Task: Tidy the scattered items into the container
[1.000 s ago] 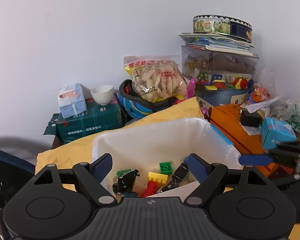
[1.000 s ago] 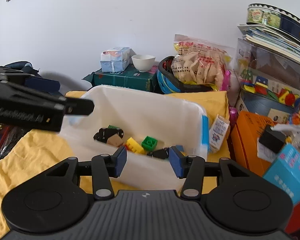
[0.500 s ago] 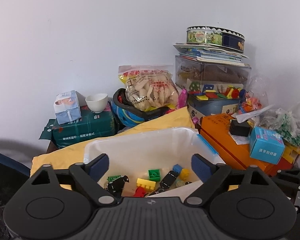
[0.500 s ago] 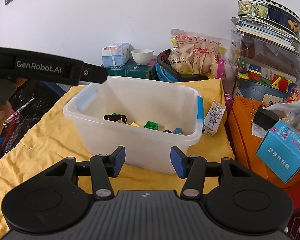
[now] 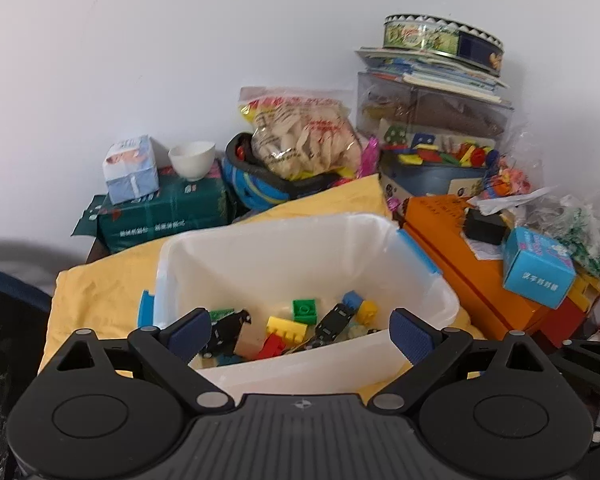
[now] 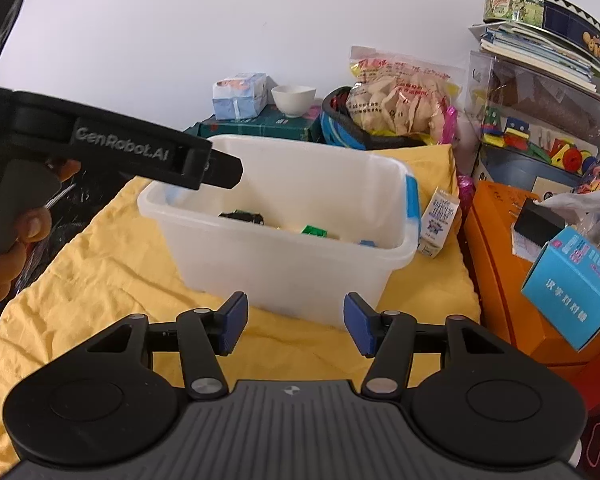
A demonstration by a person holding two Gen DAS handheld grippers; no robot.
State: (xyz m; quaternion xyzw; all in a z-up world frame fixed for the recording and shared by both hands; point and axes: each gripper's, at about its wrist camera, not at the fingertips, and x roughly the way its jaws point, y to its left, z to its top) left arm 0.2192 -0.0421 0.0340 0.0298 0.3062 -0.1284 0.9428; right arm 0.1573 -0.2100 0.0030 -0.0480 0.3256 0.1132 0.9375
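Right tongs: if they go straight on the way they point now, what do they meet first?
Most likely the near wall of the white plastic bin, which fills the gap between the open right tongs. Nothing shows between them, though depth is uncertain.

You've got the translucent white plastic bin with blue side latches [image 6: 284, 248] sitting upright and lidless on the yellow cloth, and inside it your toys lie in a loose heap on the floor: a green square building brick [image 5: 305, 311], a yellow studded brick [image 5: 286, 328], a red brick [image 5: 271, 347] just below it, a black toy car [image 5: 227, 332] at the left and a second dark toy car [image 5: 334, 322] tilted beside a small blue-and-yellow block [image 5: 360, 306].
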